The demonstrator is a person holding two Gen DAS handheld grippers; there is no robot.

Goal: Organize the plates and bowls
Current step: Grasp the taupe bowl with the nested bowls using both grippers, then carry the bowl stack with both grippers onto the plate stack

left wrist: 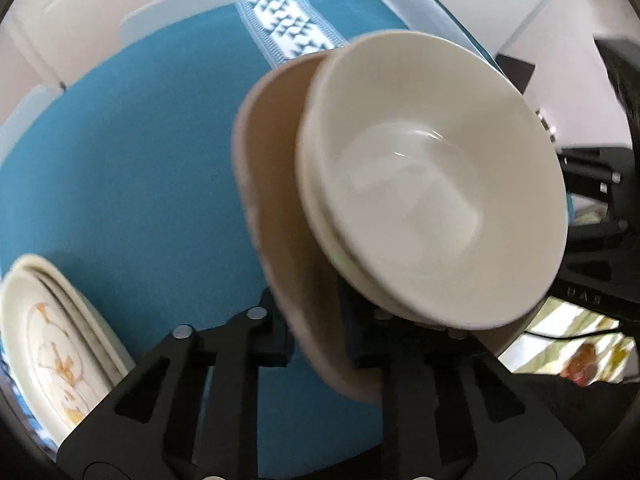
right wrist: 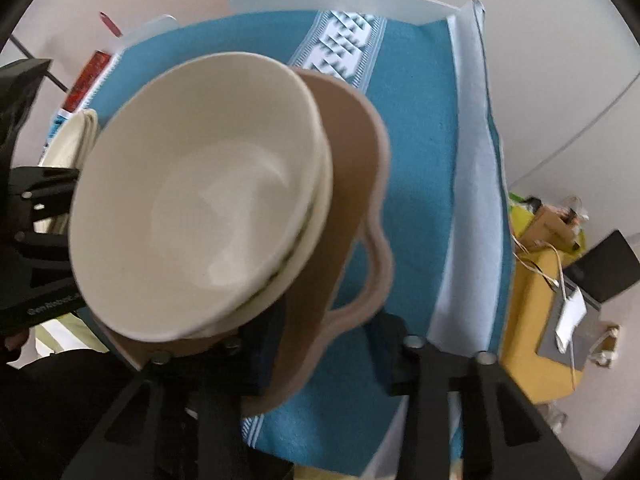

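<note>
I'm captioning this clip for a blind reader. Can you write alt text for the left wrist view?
The left tongs grip the rim of a tan tray carrying stacked cream bowls, above a blue cloth. Patterned plates sit at lower left; the other tongs' black frame shows at right.

Teal woven cloth point(left wrist: 140, 160) with white patterned band point(left wrist: 290, 24) covering white surface point(right wrist: 468, 200); yellow box point(right wrist: 532, 300) beside.

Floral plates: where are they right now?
The floral plates are a small stack on the teal cloth at the left wrist view's lower-left edge, apart from the white bowls; the right wrist view shows only their rims at its left edge.
</note>
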